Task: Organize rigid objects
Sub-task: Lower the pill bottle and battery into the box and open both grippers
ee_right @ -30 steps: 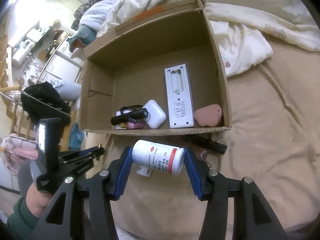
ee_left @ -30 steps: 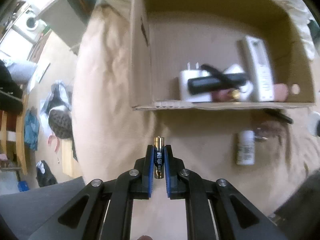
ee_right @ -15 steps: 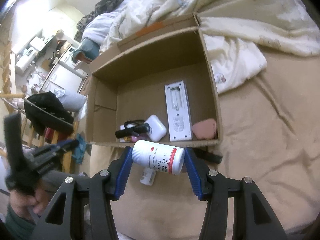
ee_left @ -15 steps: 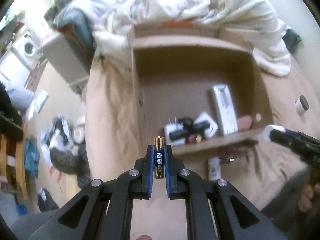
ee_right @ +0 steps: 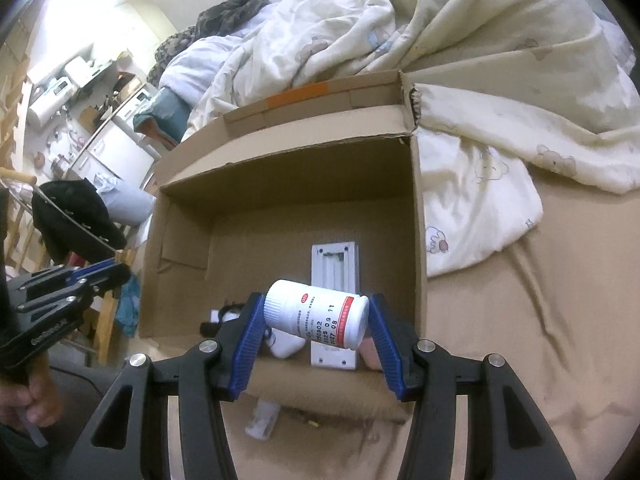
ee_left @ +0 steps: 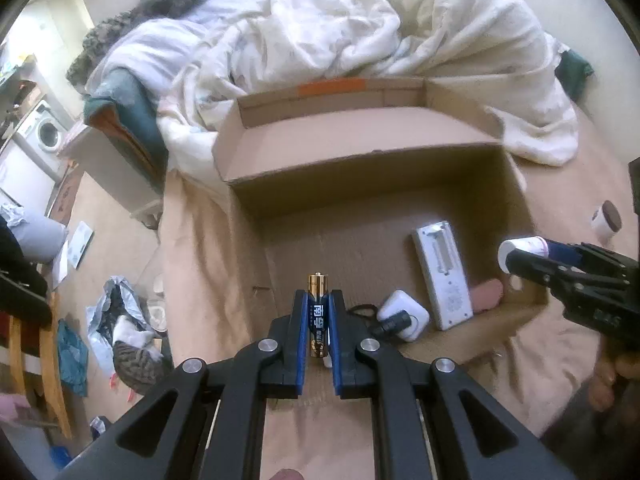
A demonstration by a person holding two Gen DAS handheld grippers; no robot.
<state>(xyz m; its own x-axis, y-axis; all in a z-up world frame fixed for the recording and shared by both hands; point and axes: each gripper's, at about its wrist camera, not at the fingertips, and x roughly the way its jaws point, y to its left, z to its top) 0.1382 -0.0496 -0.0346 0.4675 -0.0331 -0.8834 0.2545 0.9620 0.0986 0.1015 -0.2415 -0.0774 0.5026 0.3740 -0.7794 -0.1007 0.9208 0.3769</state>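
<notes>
Beige bedsheet point(ee_right: 540, 320); right hand-held gripper point(ee_right: 316, 320) clamping bottle point(ee_right: 320, 314) printed "2025 09 11", left point(ee_left: 319, 320) clamping battery point(ee_left: 319, 312).

- A lived-in bedroom in a small home — a bed with a beige sheet point(ee_left: 200, 264) and a rumpled cream quilt printed with bears point(ee_right: 500, 60).
- A white front-loading washing machine point(ee_left: 44, 136) stands beyond.
- Clothes and bags litter the wooden floor point(ee_left: 116, 240).
</notes>
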